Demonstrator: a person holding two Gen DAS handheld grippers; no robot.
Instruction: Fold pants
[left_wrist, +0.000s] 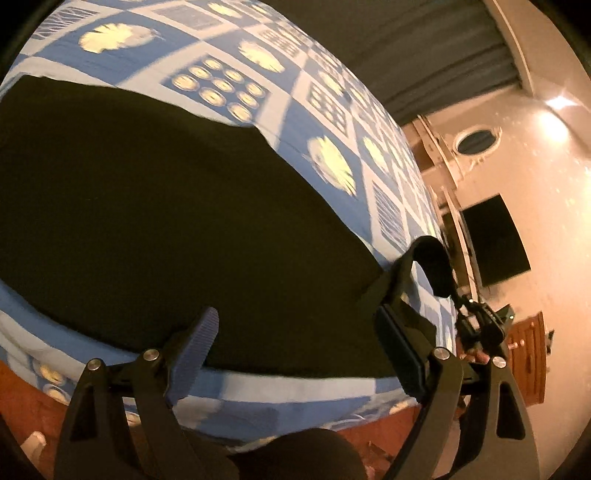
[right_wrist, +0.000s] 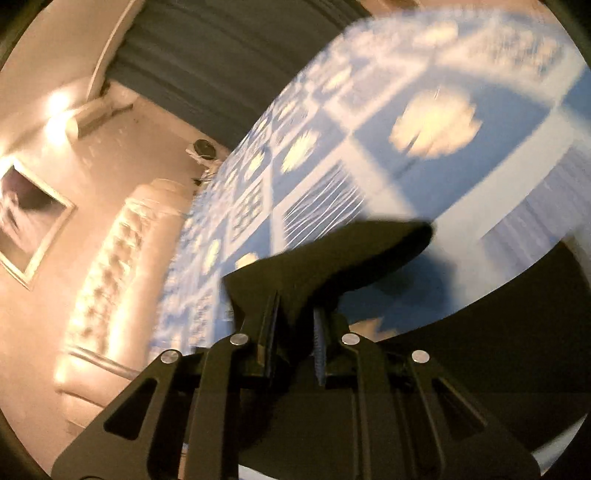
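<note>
Black pants (left_wrist: 155, 206) lie spread flat on a bed with a blue, white and yellow patterned cover (left_wrist: 325, 96). My left gripper (left_wrist: 295, 339) is open and empty, hovering over the near edge of the pants. In the left wrist view the right gripper (left_wrist: 476, 325) shows at the right with a corner of the black cloth (left_wrist: 432, 266) raised. My right gripper (right_wrist: 295, 332) is shut on that bunch of the pants (right_wrist: 332, 254), lifted above the bed cover (right_wrist: 461, 166). More pants (right_wrist: 480, 350) lie at the lower right.
A padded headboard (right_wrist: 110, 266) and a framed picture (right_wrist: 26, 218) are left of the bed. Dark curtains (left_wrist: 424, 48), a black screen (left_wrist: 495, 240) on the wall and a wooden drawer unit (left_wrist: 528, 354) are to the right. The floor (left_wrist: 22, 406) is reddish.
</note>
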